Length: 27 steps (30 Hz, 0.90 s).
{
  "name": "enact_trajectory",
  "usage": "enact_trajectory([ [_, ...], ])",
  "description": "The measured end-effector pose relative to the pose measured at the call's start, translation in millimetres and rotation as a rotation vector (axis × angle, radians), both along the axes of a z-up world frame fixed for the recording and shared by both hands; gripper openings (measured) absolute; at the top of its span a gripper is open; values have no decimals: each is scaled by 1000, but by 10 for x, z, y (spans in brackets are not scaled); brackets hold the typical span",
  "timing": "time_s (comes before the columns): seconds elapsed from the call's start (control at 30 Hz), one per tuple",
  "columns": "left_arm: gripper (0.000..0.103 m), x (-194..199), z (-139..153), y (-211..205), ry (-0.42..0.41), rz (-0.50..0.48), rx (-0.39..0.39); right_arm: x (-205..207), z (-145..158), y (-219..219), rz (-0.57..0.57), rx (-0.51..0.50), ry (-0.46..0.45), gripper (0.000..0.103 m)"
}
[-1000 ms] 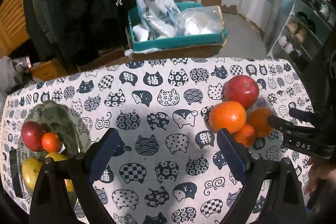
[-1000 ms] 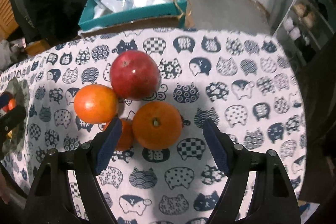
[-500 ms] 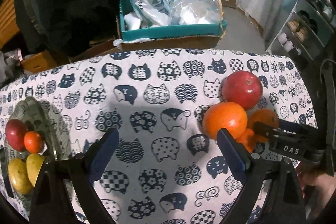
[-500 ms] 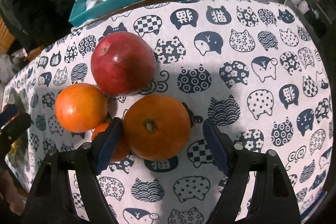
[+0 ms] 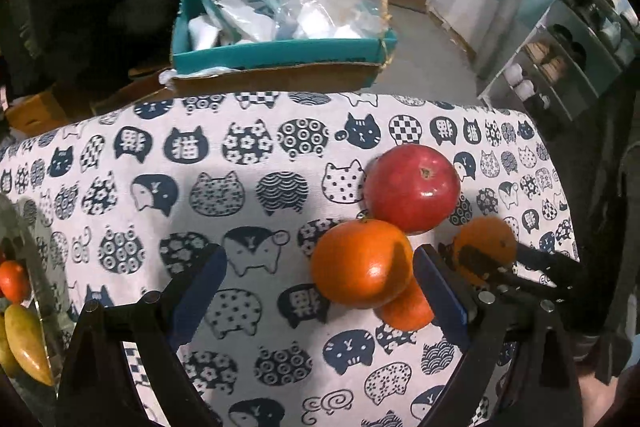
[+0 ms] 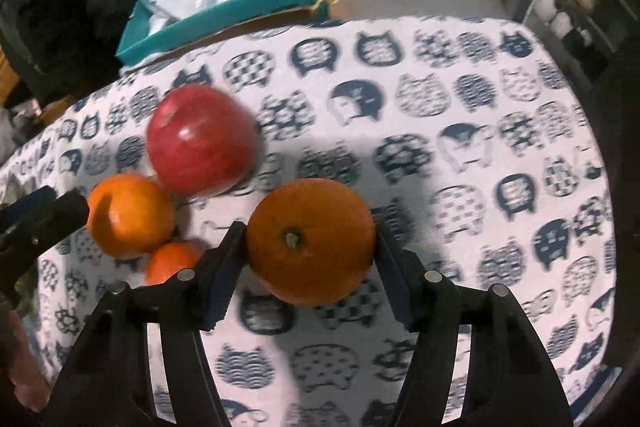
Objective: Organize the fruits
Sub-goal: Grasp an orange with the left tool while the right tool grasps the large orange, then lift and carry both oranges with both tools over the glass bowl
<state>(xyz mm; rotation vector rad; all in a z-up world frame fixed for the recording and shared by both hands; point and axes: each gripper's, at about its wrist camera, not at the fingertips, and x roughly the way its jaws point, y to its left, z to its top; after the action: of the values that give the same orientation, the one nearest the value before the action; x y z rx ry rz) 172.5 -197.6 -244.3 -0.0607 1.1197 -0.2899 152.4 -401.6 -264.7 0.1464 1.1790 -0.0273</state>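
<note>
The right gripper [image 6: 308,259] is clenched on the large orange [image 6: 310,241], both blue pads touching its flanks. Whether the fruit is clear of the cat-print tablecloth [image 6: 500,155] cannot be told; the view is motion-blurred. The left gripper [image 5: 320,291] stands released, jaws wide, with nothing between them. The second orange [image 5: 362,263] sits just inside its right finger, touching the red apple [image 5: 412,187] behind it and the small tangerine [image 5: 406,309] in front.

Step in hand: picking one fruit from the right-side cluster. At the far left edge, the glass bowl [image 5: 40,291] already holds fruit and is the likely destination. The next move calls for a lift, then leftward transport, avoiding the neighbouring fruits.
</note>
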Motion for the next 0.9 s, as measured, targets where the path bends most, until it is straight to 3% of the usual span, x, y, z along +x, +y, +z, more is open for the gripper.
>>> enact_trajectory([
  [0.1, 95, 45, -52, -80, 17, -8, -14, -5, -37, -90, -19, -51, 6, 64],
  [0.43, 95, 123, -314, -251, 81, -42, -8, -44, -72, -179, -12, -35, 19, 66],
  [0.6, 84, 99, -379, -259, 99, -62, -16, -19, -137, -214, -35, -13, 36, 67],
  [0.7, 70, 70, -352, -264, 90, -92, -46, -32, -131, -224, -40, -11, 30, 65],
  [0.9, 69, 2, -310, -281, 58, -96, 29, -85, -104, -165, -29, -50, 20, 64],
])
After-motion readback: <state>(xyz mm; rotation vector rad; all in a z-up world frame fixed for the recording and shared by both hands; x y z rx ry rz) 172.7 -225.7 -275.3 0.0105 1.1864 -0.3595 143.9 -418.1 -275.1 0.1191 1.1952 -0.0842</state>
